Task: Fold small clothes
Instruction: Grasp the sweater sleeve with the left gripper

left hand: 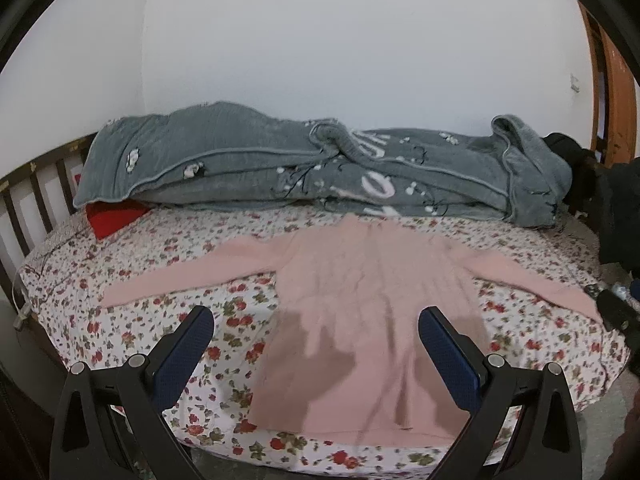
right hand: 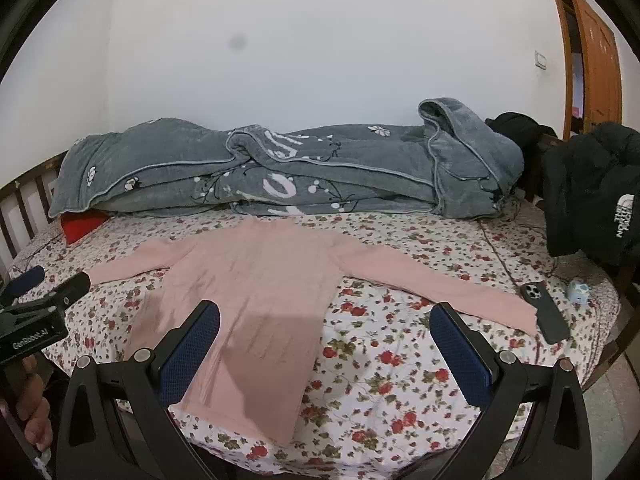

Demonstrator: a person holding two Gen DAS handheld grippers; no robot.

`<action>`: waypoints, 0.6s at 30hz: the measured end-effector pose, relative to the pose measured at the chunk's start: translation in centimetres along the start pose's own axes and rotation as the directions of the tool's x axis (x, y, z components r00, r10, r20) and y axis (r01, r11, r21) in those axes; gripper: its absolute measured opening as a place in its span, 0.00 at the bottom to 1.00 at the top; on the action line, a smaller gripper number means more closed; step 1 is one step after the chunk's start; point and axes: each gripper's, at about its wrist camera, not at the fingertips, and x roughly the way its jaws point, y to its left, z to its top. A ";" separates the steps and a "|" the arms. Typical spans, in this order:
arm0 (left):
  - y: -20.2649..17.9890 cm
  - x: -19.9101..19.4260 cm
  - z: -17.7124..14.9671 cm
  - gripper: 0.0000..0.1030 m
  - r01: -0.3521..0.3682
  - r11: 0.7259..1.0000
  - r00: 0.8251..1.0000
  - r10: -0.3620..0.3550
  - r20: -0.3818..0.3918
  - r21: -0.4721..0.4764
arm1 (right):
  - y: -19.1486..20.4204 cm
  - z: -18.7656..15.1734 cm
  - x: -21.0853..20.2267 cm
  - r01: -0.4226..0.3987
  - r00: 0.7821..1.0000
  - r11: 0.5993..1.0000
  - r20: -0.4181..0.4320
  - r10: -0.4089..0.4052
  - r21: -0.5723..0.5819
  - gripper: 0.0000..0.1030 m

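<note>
- Pink long-sleeved knit sweater [left hand: 360, 300] lies flat on the floral bedsheet [right hand: 400, 360], sleeves spread wide, hem nearest the grippers.
- Left gripper [left hand: 316, 316] hangs above the sweater's lower body, jaws wide apart, holding nothing.
- Right gripper [right hand: 325, 312] hangs beyond the sweater's right hem edge, jaws wide apart, empty.
- Black phone [right hand: 546, 312] touches the right cuff.
- Grey folded blanket [right hand: 280, 172] lies behind the collar.

A bed [right hand: 400, 360] with a floral sheet carries a pink top [right hand: 256, 292] spread flat. A grey blanket [right hand: 280, 172], a phone [right hand: 546, 312] and a black jacket [right hand: 596, 196] also lie on it.
</note>
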 end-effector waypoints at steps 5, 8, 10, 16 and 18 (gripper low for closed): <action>2.1 3.8 -2.7 1.00 -0.012 1.000 0.998 0.012 -0.057 -0.010 | 1.1 -0.9 2.1 -0.009 1.000 1.000 0.018 0.009 -0.021 1.00; 4.1 6.6 -4.2 1.00 -0.011 1.000 0.993 0.008 -0.115 -0.026 | 2.0 -1.6 3.5 -0.081 0.997 0.996 0.011 0.082 -0.035 1.00; 6.0 8.5 -4.9 1.00 -0.011 0.998 0.989 0.002 -0.150 -0.065 | 2.7 -2.1 4.4 -0.100 0.995 0.994 0.024 0.101 -0.053 1.00; 12.9 13.5 -5.5 0.98 -0.067 0.979 0.974 0.023 -0.227 -0.190 | 5.0 -3.0 7.8 -0.103 0.994 0.989 0.022 0.105 -0.105 1.00; 15.5 15.0 -5.2 0.96 -0.098 0.971 0.971 0.046 -0.236 -0.216 | 5.2 -3.1 9.0 -0.109 0.994 0.989 0.015 0.111 -0.102 1.00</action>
